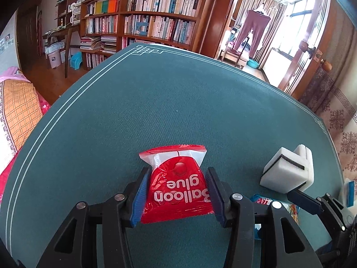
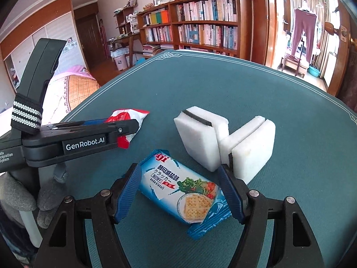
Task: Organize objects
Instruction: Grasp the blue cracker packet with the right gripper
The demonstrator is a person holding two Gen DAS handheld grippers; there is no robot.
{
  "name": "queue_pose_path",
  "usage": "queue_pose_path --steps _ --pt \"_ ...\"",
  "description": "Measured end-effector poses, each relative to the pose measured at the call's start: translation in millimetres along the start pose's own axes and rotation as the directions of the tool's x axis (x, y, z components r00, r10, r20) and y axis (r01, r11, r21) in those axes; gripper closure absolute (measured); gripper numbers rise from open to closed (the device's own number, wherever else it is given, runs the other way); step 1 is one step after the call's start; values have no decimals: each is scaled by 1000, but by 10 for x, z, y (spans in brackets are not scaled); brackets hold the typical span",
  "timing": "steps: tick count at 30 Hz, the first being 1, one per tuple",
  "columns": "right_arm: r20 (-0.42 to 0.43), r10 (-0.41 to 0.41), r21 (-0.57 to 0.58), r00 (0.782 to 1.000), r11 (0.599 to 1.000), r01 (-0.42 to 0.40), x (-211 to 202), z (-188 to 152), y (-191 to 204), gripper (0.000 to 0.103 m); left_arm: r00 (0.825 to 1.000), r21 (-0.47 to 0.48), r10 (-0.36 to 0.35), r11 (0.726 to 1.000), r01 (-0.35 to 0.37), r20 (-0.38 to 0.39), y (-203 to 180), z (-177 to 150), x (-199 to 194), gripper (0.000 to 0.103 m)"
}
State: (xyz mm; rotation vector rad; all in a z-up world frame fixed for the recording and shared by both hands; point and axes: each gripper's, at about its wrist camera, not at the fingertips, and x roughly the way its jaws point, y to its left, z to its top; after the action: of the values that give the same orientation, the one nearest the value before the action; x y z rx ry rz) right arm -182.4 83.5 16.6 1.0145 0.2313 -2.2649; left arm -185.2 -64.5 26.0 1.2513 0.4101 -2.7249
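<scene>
Red balloon-glue packet (image 1: 177, 189) is sitting pinched between the left gripper's (image 1: 177, 195) narrowed pads on the green tablecloth (image 1: 156, 102). Right gripper (image 2: 181, 193) is straddling the blue soda-biscuit pack (image 2: 181, 197), jaws half-open, not touching, beside white foam blocks (image 2: 223, 140).

Desk (image 2: 256, 93): covered with a dark green woven cloth; thin white double border lines run along the edges, with a white knot pattern at the far corner.
Red packet (image 1: 178, 192): printed "Balloon glue"; its clear, red-edged end points away from the camera; near the desk's left side. Whether it rests on the cloth or is lifted cannot be told.
Blue packet (image 2: 180, 187): soda biscuit wrapper with a cracker picture; lies flat on the cloth, right of the red packet, lengthwise at a slant.
White foam blocks (image 2: 223, 140): two slabs, one with a dark strip, joined by a foam piece; stand on the cloth just beyond the blue packet.
</scene>
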Motion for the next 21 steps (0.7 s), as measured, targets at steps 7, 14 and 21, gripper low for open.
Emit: queue_pose_path --steps 7,14,21 --pt "-52 32 -25 998 999 -33 -92 -215 77 31 1000 -2 1 1000 -1 -10 14 -15 21 41" --pt "-46 -15 -51 999 999 13 -110 -279 195 31 1000 10 10 1000 -10 0 -11 -34 33 27" --pt "-40 -82 -56 996 995 80 -81 -267 222 34 999 32 33 999 -33 6 -35 -30 48 32"
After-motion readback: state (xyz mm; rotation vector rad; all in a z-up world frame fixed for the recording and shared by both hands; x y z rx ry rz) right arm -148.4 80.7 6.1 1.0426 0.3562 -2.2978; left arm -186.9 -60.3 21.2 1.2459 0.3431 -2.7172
